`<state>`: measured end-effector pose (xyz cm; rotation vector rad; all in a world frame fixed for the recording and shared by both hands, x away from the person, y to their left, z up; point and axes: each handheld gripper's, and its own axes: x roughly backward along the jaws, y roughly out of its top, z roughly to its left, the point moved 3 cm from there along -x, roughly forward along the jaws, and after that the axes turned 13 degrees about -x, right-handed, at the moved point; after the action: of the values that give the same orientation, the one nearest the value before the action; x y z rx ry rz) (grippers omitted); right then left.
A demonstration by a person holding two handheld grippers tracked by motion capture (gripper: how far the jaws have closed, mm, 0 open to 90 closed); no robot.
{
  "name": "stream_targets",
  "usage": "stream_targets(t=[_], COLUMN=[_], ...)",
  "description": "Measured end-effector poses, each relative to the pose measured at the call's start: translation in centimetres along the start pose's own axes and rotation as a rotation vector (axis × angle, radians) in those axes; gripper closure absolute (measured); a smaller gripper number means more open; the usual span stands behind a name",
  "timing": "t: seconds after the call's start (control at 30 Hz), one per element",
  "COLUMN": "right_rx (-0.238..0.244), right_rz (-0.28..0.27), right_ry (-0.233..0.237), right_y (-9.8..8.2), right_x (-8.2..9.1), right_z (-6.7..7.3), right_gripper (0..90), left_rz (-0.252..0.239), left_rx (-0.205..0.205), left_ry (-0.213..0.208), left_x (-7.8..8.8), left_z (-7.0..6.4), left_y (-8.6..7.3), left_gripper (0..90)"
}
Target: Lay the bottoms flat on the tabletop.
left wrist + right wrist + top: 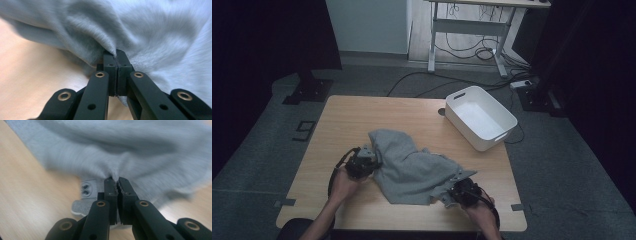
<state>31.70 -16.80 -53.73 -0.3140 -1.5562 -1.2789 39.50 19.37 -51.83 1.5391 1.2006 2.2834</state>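
Note:
A crumpled grey cloth (412,167) lies on the wooden table (362,115), towards its near side. At the cloth's left edge, my left gripper (371,161) is shut on a pinch of the fabric. The left gripper view has the two black jaws (115,53) pressed together with a fold of the grey cloth (150,32) caught between the tips. My right gripper (452,192) is at the cloth's near right corner. In the right gripper view its jaws (115,180) are likewise clamped on a ridge of the grey cloth (125,150).
A white plastic bin (472,135) stands at the table's far right corner and looks empty. The table's near edge runs just below both hands. On the floor behind the table are cables and a desk frame (467,30).

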Motion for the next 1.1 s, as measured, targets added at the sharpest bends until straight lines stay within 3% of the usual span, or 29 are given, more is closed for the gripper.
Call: stream_targets(t=[0.1, 0.2, 0.3, 0.4, 0.47, 0.6, 0.77, 0.83, 0.93, 1.0, 1.1], right_rx=[-0.078, -0.150, -0.216, -0.237, -0.226, -0.181, -0.082, -0.048, 0.017, 0.052, 0.083], right_rz=[-0.042, -0.066, -0.049, -0.034, -0.052, -0.087, -0.103, -0.084, -0.051, -0.044, -0.044], right_ry=[-0.041, -0.082, -0.089, -0.076, -0.054, -0.003, 0.100, 0.126, 0.143, 0.147, 0.160], right_y=[0.2, 0.1, -0.2, -0.5, -0.3, 1.0, 3.2, 4.2, 5.6, 6.5, 7.8], right_x=[2.2, 3.4, 2.7, 2.0, 2.3, 2.9, 1.8, 0.7, -1.3, -2.4, -3.7], right_z=[-2.5, -5.4, -7.6, -8.2, -7.8, -6.4, -2.9, -1.2, 1.3, 2.6, 4.3], right_gripper=[87.0, 86.9, 85.5, 70.1, 59.9, 52.1, 48.1, 47.2, 46.8, 46.8, 46.5], left_rz=[-0.074, -0.062, -0.017, -0.029, -0.035, -0.067, -0.072, -0.078, -0.073, -0.102, -0.136], left_rx=[0.040, 0.047, 0.032, 0.031, 0.026, 0.029, 0.023, 0.020, -0.012, -0.016, -0.048], left_ry=[0.030, 0.041, 0.011, 0.003, 0.006, -0.024, -0.093, -0.127, -0.137, -0.153, -0.188], left_x=[2.1, 1.7, -0.4, -0.3, 0.6, 2.4, 1.3, 0.3, -0.7, -0.9, -0.9], left_z=[1.6, 2.7, 2.5, 2.3, 2.2, 1.6, 0.4, -0.2, -0.7, -1.0, -1.7], left_y=[1.2, 2.1, 2.2, 1.8, 1.3, 0.1, -0.4, -0.1, 1.0, 2.3, 4.1], left_gripper=[87.9, 86.2, 66.6, 51.3, 44.7, 39.2, 38.3, 43.0, 64.2, 73.1, 75.6])
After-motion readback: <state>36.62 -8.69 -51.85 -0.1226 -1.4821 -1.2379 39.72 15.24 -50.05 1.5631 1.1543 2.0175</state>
